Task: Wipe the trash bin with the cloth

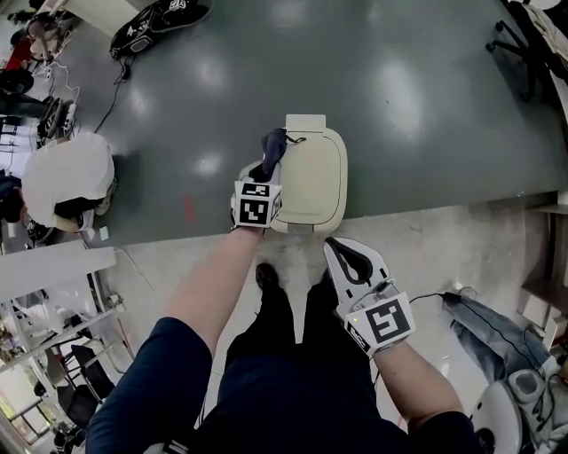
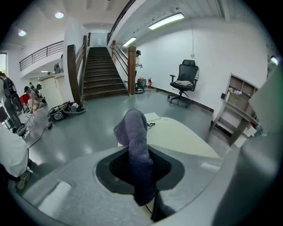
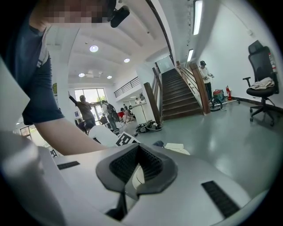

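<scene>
A cream trash bin (image 1: 315, 173) with a closed lid stands on the grey floor just ahead of my feet. My left gripper (image 1: 270, 165) is at the bin's left edge, shut on a dark purple cloth (image 1: 274, 146) that sticks up past the jaws over the lid. In the left gripper view the cloth (image 2: 135, 141) stands clamped in the left gripper (image 2: 138, 170), with the bin lid (image 2: 177, 137) right behind it. My right gripper (image 1: 337, 246) hangs below the bin's near right corner, shut and empty. Over the right gripper (image 3: 132, 170), a corner of the bin (image 3: 177, 148) shows.
A person in white (image 1: 67, 177) crouches at the left. A black bag (image 1: 160, 18) lies at the far left, an office chair (image 1: 528, 40) at the far right. A grey bag with cables (image 1: 488, 328) is at my right, a wooden shelf (image 2: 236, 106) and stairs (image 2: 101, 73) beyond.
</scene>
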`<state>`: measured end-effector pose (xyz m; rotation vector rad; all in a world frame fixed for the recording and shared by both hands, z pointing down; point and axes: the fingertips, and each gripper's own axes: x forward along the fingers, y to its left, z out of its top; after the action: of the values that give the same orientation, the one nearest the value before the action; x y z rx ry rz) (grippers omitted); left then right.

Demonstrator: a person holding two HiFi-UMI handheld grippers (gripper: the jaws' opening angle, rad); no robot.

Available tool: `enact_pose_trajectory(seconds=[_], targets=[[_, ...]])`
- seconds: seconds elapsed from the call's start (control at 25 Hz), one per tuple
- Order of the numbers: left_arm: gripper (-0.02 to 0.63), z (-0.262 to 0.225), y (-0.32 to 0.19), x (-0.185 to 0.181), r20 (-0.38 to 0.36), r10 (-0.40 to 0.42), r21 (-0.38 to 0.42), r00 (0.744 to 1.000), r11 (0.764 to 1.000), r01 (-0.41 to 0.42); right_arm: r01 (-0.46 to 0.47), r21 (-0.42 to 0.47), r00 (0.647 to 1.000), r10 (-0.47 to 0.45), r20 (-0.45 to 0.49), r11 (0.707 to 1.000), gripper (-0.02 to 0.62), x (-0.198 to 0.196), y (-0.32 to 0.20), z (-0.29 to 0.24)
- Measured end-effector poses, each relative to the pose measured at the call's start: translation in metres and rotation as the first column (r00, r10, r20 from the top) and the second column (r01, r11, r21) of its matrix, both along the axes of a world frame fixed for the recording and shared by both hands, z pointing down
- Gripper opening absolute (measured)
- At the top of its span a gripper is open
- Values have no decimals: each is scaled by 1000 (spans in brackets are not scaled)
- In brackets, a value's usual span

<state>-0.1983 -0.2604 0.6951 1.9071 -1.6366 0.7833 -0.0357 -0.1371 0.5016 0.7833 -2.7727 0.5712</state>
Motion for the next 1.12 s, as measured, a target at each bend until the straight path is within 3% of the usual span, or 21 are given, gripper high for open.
enact_pose_trajectory(seconds=[0.16,0.48,0.68,0.92,1.12], targets=[[54,-3,6,20,-10,34,8,999,999,-34,-10,-3,1000,10,-5,1000,5,6,10,0],[54,-5,2,134,-69,167,32,984,986,-165,-99,-18,995,98,-21,995,5,57,15,4],[54,2,6,172,-94,199,6,975,980,-200,-137,-19,990,136,-24,990,5,81,18,7],[54,1,23,171,-97,213,12,972,977,-212,-126,-22,992,125,-13,992,5,71,27,7],[54,-6,45,126,-99,155,17,983,988,-154,-74,-18,997,73,-7,997,5,40,40,4]])
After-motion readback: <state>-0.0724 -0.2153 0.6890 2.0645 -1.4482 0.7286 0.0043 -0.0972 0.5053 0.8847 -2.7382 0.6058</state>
